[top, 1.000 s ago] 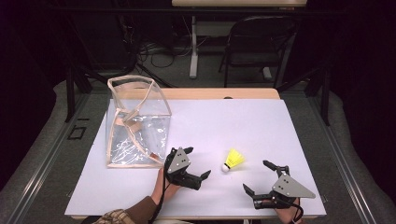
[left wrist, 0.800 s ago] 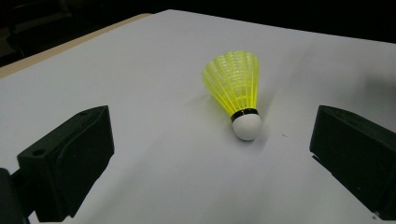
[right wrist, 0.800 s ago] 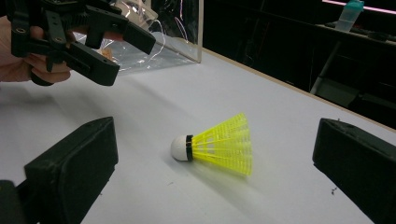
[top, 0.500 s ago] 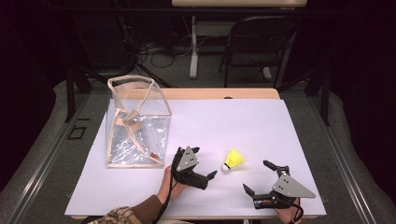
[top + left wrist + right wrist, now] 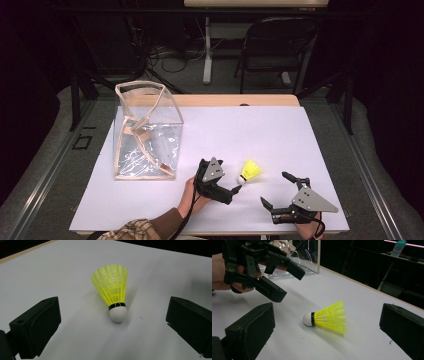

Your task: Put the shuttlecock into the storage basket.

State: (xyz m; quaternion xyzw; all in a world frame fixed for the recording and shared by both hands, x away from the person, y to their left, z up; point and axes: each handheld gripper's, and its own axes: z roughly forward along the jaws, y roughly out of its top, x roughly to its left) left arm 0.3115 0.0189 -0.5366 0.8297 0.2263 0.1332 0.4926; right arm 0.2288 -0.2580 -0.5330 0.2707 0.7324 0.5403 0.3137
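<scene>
We hold the left gripper [image 5: 112, 322] with its two black jaws spread wide apart, gripping nothing. Between them and just ahead lies a yellow shuttlecock [image 5: 112, 290] on its side, its white cork tip pointing back toward the jaws and its skirt fanning away from them. Neither jaw touches it. In the high view the left gripper [image 5: 235, 189] sits with its jaw tips just beside the cork of the shuttlecock [image 5: 250, 171].

Our right gripper [image 5: 325, 327] also has its jaws wide apart and empty. The shuttlecock [image 5: 329, 318] lies ahead of them, roughly midway across the gap, cork toward the jaw on the left of that view. Beyond it, the left gripper [image 5: 284, 280] hangs low over the sheet with a hand [image 5: 222, 272] behind it.

Farther out from the left jaws stands a clear bag [image 5: 145, 130] with tan trim and handles. Everything rests on a white sheet [image 5: 260, 130] covering the table.
</scene>
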